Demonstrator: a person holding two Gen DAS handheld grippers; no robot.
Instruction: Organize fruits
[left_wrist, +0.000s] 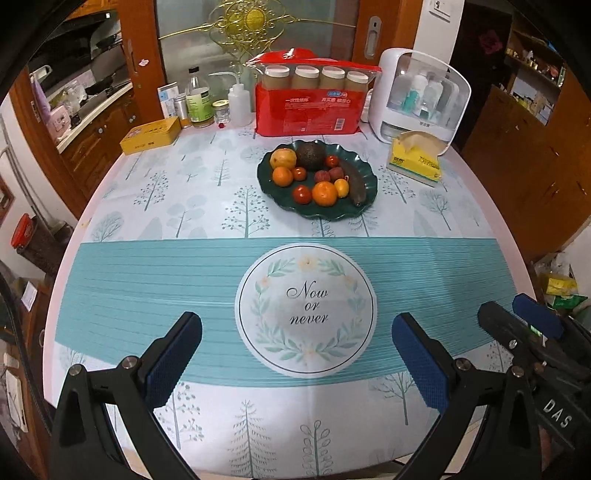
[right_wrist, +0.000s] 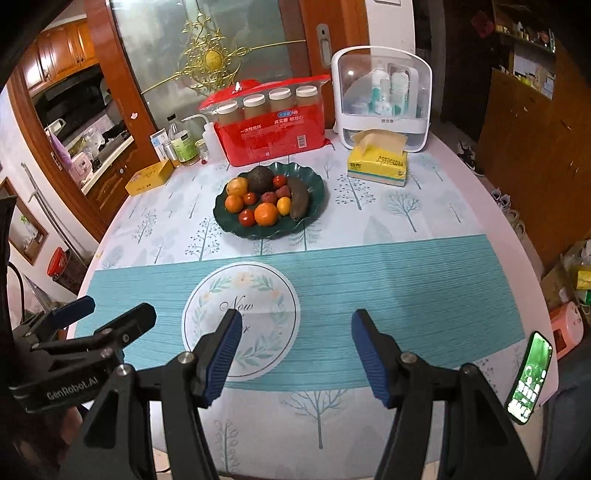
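A dark green scalloped plate (left_wrist: 365, 208) (right_wrist: 317, 206) stands past the table's middle. It holds an avocado (left_wrist: 310, 155) (right_wrist: 259, 178), a yellow-red fruit (left_wrist: 283, 158), oranges (left_wrist: 324, 193) (right_wrist: 266, 214), tomatoes (left_wrist: 302, 194), lychees and a dark banana (left_wrist: 354, 182) (right_wrist: 298, 201). My left gripper (left_wrist: 295, 354) is open and empty above the near table. My right gripper (right_wrist: 295, 354) is open and empty beside it, also showing in the left wrist view (left_wrist: 517, 317).
Behind the plate stand a red package of cups (left_wrist: 308, 103), a white storage case (left_wrist: 421, 96), a yellow tissue pack (left_wrist: 413, 158), a yellow tin (left_wrist: 151, 134) and bottles (left_wrist: 199, 99). A lit phone (right_wrist: 530, 376) lies at the near right table edge.
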